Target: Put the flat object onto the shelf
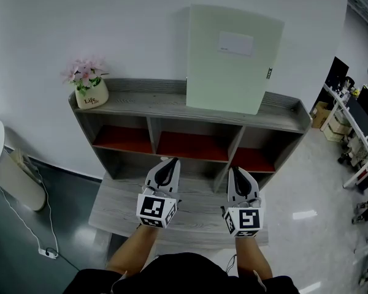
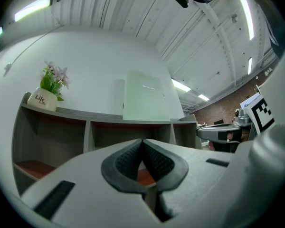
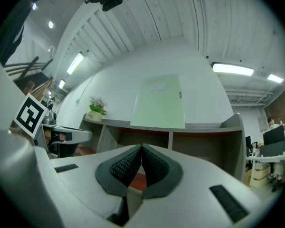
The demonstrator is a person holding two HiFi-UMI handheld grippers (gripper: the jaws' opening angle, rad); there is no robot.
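Hovering left gripper (image 1: 168, 163) and right gripper (image 1: 238, 173) above the table (image 1: 119, 208), jaws pressed together, gripping nothing. Flat object (image 1: 233, 57) already standing atop shelf (image 1: 144, 103), leaning against wall. Seemingly finishing; likely needing only backing away.

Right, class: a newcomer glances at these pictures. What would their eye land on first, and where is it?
The big pale green folder stands upright on top of the grey shelf unit, backed by the white wall. A pot of pink flowers sits at the top's left end. In front of the shelf, the left gripper and right gripper are side by side, both shut and empty.
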